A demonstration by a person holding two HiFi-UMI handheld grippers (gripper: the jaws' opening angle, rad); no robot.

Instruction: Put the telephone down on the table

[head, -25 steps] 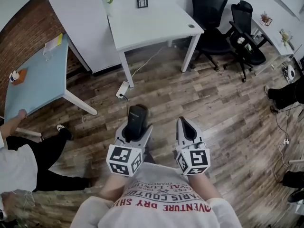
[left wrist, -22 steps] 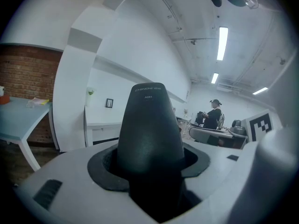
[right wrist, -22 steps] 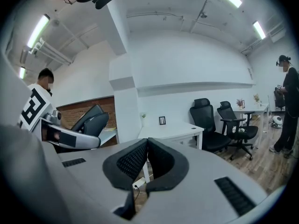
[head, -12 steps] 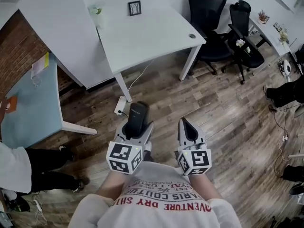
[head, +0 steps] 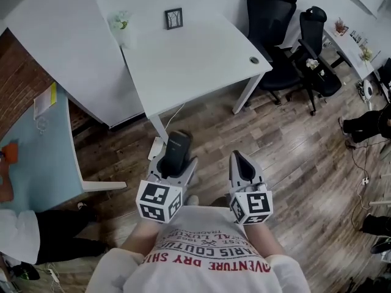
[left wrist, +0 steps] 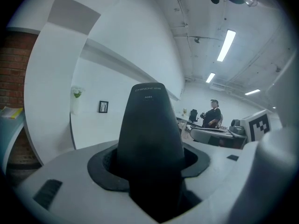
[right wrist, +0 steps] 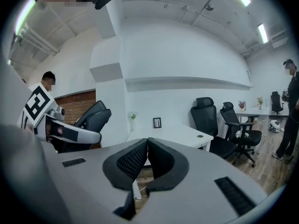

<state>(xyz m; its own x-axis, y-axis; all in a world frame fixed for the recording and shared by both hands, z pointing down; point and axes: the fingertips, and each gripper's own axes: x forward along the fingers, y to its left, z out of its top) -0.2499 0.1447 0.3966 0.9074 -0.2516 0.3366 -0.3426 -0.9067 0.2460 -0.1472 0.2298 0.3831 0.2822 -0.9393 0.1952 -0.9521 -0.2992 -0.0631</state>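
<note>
My left gripper (head: 177, 159) is shut on a dark telephone handset (head: 178, 145), which sticks out forward between its jaws above the wooden floor. In the left gripper view the telephone (left wrist: 150, 134) stands upright in the jaws and fills the middle. The white table (head: 189, 54) lies just ahead of both grippers and shows behind the telephone as a white table (left wrist: 93, 129). To the right of the left gripper, my right gripper (head: 239, 159) is shut and holds nothing; its black pads (right wrist: 135, 160) meet. The right gripper view shows the left gripper (right wrist: 70, 132) with the telephone (right wrist: 96, 115).
A small picture frame (head: 173, 18) and a plant in a vase (head: 120, 24) stand on the white table's far part. Black office chairs (head: 275, 29) are at the right. A light-blue table (head: 36, 145) is on the left. A power strip (head: 155, 148) lies on the floor.
The white table has drawn nearer and lower in the head view. The person at the left has slid toward the bottom corner. Both grippers keep their pose and the telephone stays held.
</note>
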